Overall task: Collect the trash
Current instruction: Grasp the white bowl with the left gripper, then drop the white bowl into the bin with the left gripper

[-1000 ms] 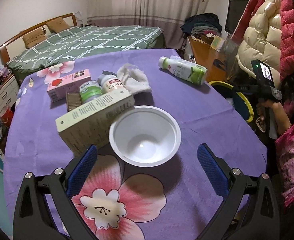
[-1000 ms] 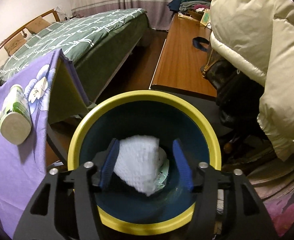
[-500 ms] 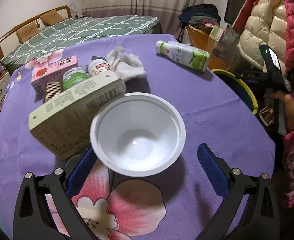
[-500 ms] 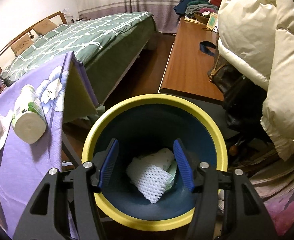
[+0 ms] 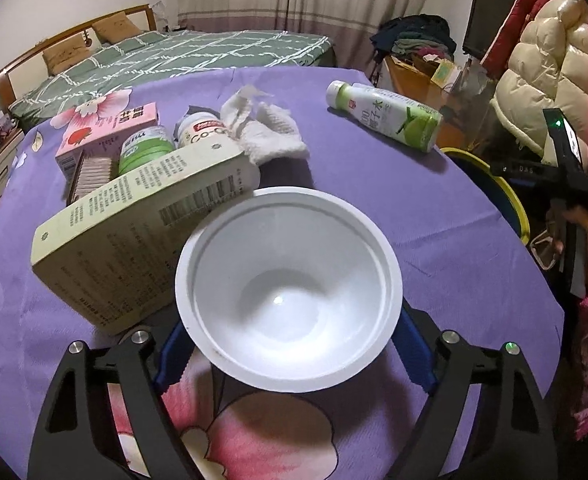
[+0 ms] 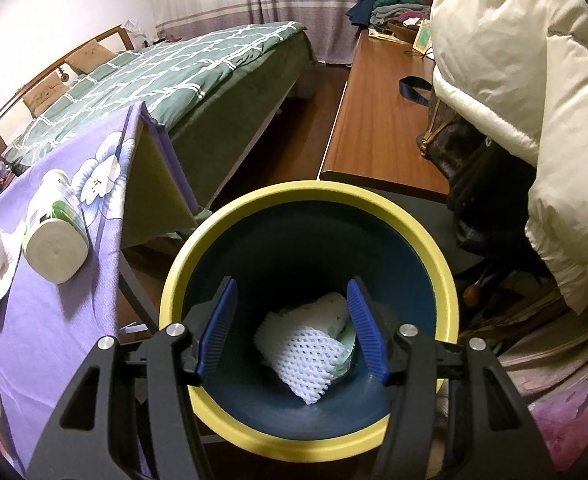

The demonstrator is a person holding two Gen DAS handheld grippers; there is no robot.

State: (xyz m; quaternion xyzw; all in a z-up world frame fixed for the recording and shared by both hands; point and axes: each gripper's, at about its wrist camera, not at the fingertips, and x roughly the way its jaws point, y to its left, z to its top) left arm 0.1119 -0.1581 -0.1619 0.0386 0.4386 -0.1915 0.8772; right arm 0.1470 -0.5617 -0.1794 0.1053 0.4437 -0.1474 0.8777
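The left gripper [image 5: 289,354] is reaching low over the purple tablecloth [image 5: 434,216], its blue fingers [image 5: 173,354] spread wide on either side of the white plastic bowl [image 5: 288,288], which is sitting upright, mouth up; whether they touch it cannot be told. The right gripper [image 6: 291,324] is hanging open and empty above the yellow-rimmed bin [image 6: 446,276], over the white foam net [image 6: 306,354]. The green drink bottle [image 5: 386,116], partly legible "100", is lying on its side, cap pointing left.
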